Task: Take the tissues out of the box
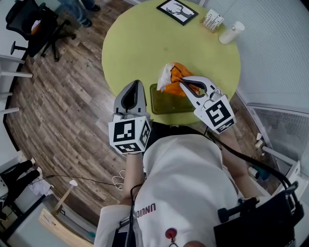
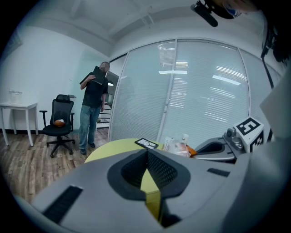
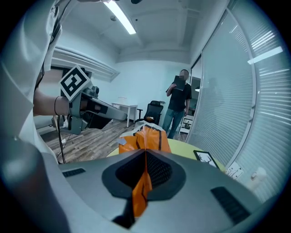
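Observation:
An orange-and-white tissue pack [image 1: 174, 76] hangs above the near part of the round yellow-green table [image 1: 140, 43]. My right gripper [image 1: 182, 83] is shut on its orange wrapper. In the right gripper view the wrapper [image 3: 148, 135] is pinched between the closed pads [image 3: 145, 152]. A dark green box [image 1: 163, 102] lies on the table just below the pack, at the near edge. My left gripper [image 1: 138, 85] is shut and holds nothing, beside the table's near left edge. The left gripper view shows its pads [image 2: 147, 157] meeting, with the pack [image 2: 180, 148] off to the right.
At the table's far side lie a framed picture [image 1: 177, 10], a small printed packet [image 1: 212, 20] and a white bottle [image 1: 231, 33]. A glass partition runs along the right. A black office chair [image 1: 34, 24] stands on the wood floor, with a standing person [image 2: 93, 109] beyond the table.

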